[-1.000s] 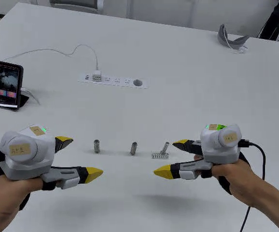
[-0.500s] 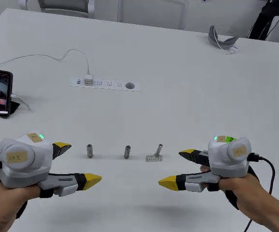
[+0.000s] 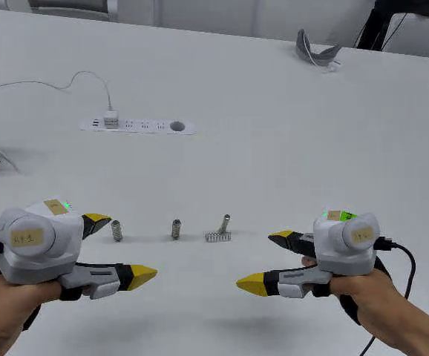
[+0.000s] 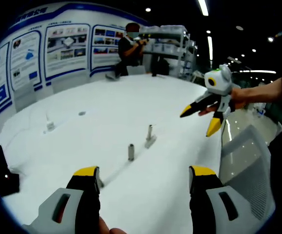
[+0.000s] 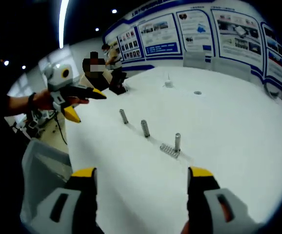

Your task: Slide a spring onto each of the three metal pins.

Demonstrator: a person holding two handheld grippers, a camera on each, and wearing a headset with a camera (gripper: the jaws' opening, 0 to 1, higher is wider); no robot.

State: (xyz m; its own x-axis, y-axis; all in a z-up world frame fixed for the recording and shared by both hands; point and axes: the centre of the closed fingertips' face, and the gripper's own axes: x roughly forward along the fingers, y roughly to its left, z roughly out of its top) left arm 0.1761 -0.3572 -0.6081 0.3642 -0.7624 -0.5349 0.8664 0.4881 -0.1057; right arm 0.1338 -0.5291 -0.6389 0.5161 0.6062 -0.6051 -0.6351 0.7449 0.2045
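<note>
That last small coiled steel spring (image 3: 218, 236) is lying on its side on the white surface (image 3: 289, 156), right against the foot of the bare silver metal pin (image 3: 226, 222). The middle pin (image 3: 176, 229) and the end pin (image 3: 116, 231) both look ribbed, so I'd say those two already have their springs.

Your white-and-yellow right gripper (image 3: 256, 259) is the nearer one, jaws wide with nothing in them. The matching left gripper (image 3: 131, 246) hovers near the end pin, jaws wide and empty too.

My tip: come in low with the right one and pinch the spring gently across its middle so it doesn't squash or roll. Then stand it up, line the bore over the pin tip and let it drop. The left can steady the pin if it wobbles.
</note>
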